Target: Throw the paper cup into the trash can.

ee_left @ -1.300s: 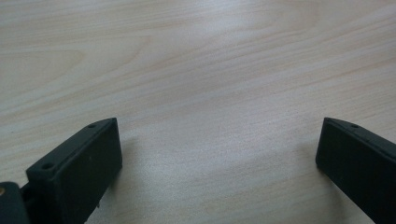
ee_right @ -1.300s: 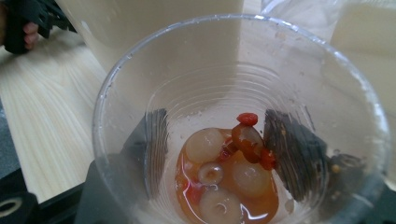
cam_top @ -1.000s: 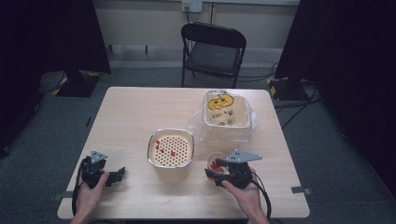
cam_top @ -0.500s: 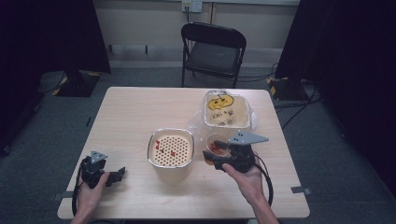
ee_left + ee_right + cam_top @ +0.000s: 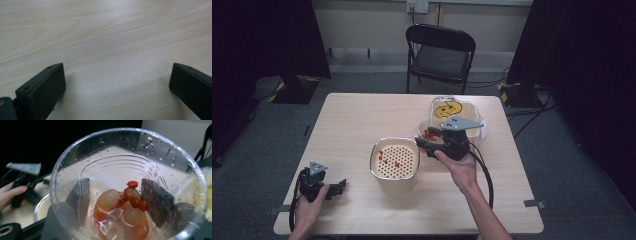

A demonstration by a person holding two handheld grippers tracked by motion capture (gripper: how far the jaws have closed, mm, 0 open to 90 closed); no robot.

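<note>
Wooden table (image 5: 352, 125): strainer bowl (image 5: 395, 159), few red bits; clear cup (image 5: 125, 187), fruit.

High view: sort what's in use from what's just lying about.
In use:
- right gripper, shut on the clear plastic cup of red and pale fruit pieces
- perforated strainer bowl with red bits in it

Lying about:
- lidded container with yellow smiley
- folding chair
- left gripper, open, on the table

No readable txt, labels, brands or nos.; just a yellow smiley face on container lid (image 5: 448, 109).
</note>
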